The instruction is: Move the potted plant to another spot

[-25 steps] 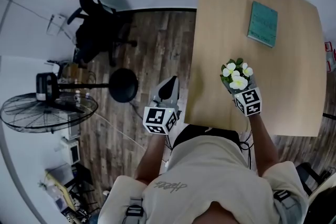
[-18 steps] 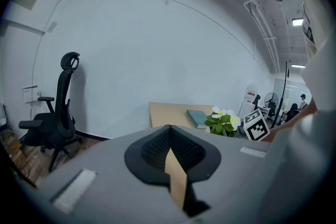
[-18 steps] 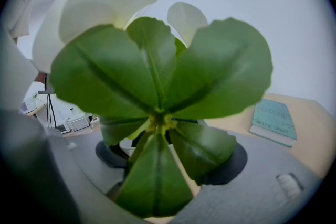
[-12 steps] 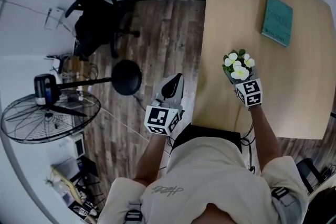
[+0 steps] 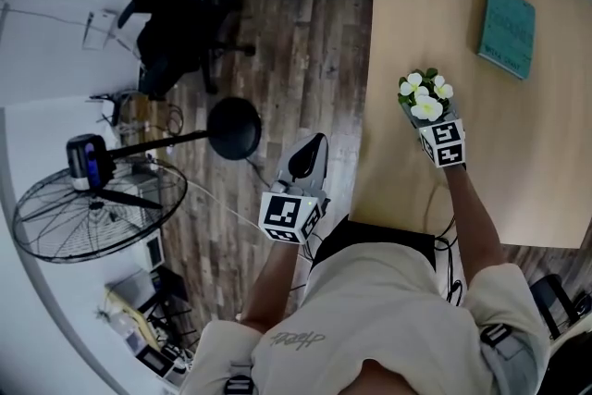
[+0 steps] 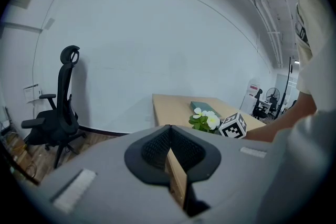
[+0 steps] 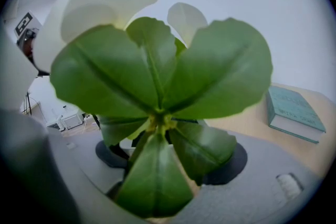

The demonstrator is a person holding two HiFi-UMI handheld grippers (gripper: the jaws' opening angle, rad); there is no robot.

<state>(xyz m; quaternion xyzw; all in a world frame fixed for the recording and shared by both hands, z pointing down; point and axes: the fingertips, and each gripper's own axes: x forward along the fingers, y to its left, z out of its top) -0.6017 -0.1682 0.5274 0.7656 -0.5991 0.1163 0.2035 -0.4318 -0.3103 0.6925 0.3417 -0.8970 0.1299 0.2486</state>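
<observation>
Right tool (image 5: 424, 118): jaws clamped on the plant (image 5: 425, 96), whose leaves fill its view.
Plant: white flowers, over the surface (image 5: 518, 162) near its left edge; cannot tell whether it touches.
Left tool (image 5: 308, 153): jaws together, empty, over the floor (image 5: 296, 60).
Book (image 5: 507, 30): teal, well beyond the plant.

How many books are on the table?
1. A teal book lies flat on the table, far right, beyond the potted plant; the table's right edge is cut off.

My head camera looks steeply down, light wooden table (image 5: 536, 143) at two o'clock. Both gripper cameras share its flat teal book (image 7: 294, 113); a green-leaved potted plant (image 7: 157, 86) crowds the right one, seemingly very close.
</observation>
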